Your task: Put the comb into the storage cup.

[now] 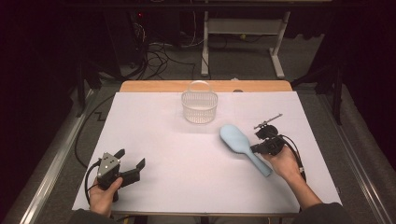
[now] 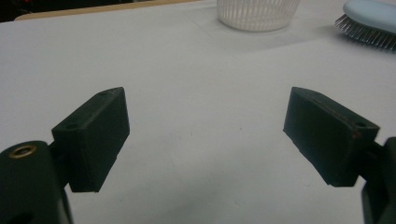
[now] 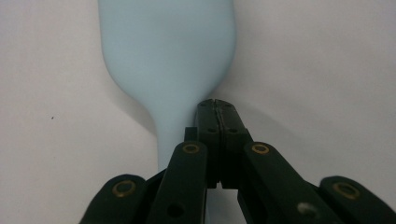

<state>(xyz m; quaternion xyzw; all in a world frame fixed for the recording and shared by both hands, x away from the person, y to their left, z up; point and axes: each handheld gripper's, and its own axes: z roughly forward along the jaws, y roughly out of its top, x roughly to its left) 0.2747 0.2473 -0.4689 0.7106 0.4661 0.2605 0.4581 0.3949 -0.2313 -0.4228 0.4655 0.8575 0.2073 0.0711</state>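
A light blue hairbrush [image 1: 236, 139] lies bristles down on the white table cover [image 1: 187, 172], its handle pointing toward the front right. My right gripper [image 1: 254, 149] hovers over the handle near the brush head. In the right gripper view its jaws [image 3: 215, 106] are shut flat against each other, with nothing between them, just above and beside the brush neck [image 3: 168, 51]. My left gripper [image 1: 131, 157] rests at the front left, open and empty. Its view looks between wide jaws [image 2: 205, 116] toward the brush [image 2: 369, 14].
A white slatted plastic basket [image 1: 199, 106] with a handle stands at the back centre of the table, also seen as a basket [image 2: 257, 14] in the left gripper view. A wooden table edge [image 1: 140, 86] runs behind it. Cables lie on the floor beyond.
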